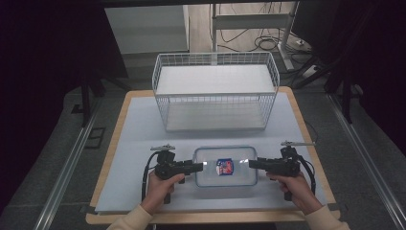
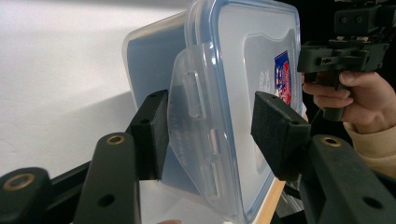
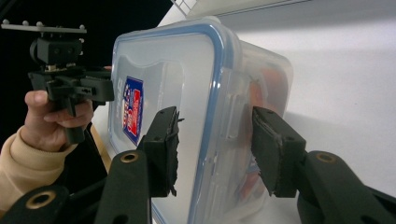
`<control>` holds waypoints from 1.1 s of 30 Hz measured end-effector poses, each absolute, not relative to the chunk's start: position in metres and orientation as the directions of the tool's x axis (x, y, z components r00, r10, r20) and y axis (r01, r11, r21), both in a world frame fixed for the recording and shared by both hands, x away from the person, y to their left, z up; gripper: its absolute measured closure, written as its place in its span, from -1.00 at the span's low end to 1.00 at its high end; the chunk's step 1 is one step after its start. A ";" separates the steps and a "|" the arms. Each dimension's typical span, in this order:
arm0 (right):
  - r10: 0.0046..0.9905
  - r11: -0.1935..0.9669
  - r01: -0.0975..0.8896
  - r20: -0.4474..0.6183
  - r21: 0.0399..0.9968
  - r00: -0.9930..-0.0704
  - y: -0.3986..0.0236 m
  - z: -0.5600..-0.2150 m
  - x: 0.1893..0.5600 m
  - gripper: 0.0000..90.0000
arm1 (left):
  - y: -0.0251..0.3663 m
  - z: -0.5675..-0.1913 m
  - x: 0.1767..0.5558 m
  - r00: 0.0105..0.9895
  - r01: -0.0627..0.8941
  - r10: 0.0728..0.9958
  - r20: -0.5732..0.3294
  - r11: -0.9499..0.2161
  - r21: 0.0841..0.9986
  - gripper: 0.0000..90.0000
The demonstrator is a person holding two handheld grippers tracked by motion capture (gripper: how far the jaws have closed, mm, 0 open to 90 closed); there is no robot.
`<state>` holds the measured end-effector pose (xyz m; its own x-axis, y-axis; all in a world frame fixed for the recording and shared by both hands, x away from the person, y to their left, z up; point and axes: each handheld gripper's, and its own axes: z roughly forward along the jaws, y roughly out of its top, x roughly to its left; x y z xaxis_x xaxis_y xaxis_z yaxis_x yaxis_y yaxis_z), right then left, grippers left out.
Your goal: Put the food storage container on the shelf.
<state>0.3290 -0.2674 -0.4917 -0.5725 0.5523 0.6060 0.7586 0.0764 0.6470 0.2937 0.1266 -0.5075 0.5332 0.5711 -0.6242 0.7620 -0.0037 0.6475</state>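
Clear plastic box (image 1: 225,166) with a blue-rimmed lid lies on the table (image 1: 139,134) in the high view, between the left gripper (image 1: 200,166) and right gripper (image 1: 252,164), in front of a white wire basket (image 1: 215,91). In the left gripper view, the jaws stand apart around the side latch (image 2: 194,135), not pressing it. In the right gripper view, the jaws likewise straddle the opposite latch (image 3: 233,116), open. Nothing seems lifted or unlatched yet; I judge the work is only beginning.

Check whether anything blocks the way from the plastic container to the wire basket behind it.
Nothing visible does. The container sits between the left gripper and right gripper, both open at its side latches. The white mat between it and the wire basket is bare.
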 end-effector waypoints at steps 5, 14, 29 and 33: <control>0.553 0.071 0.756 0.605 0.650 -0.573 -0.269 -0.490 0.329 0.19 | 0.124 -0.505 0.292 0.534 0.756 0.582 -0.614 -0.004 0.654 0.08; 0.551 0.070 0.746 0.598 0.662 -0.582 -0.268 -0.487 0.328 0.19 | 0.124 -0.499 0.291 0.542 0.744 0.590 -0.598 -0.007 0.668 0.09; 0.546 0.057 0.726 0.588 0.685 -0.597 -0.264 -0.476 0.333 0.19 | 0.129 -0.486 0.297 0.556 0.728 0.593 -0.583 -0.010 0.685 0.09; 0.542 0.055 0.722 0.587 0.690 -0.602 -0.263 -0.472 0.336 0.20 | 0.131 -0.480 0.300 0.559 0.723 0.595 -0.577 -0.009 0.691 0.09</control>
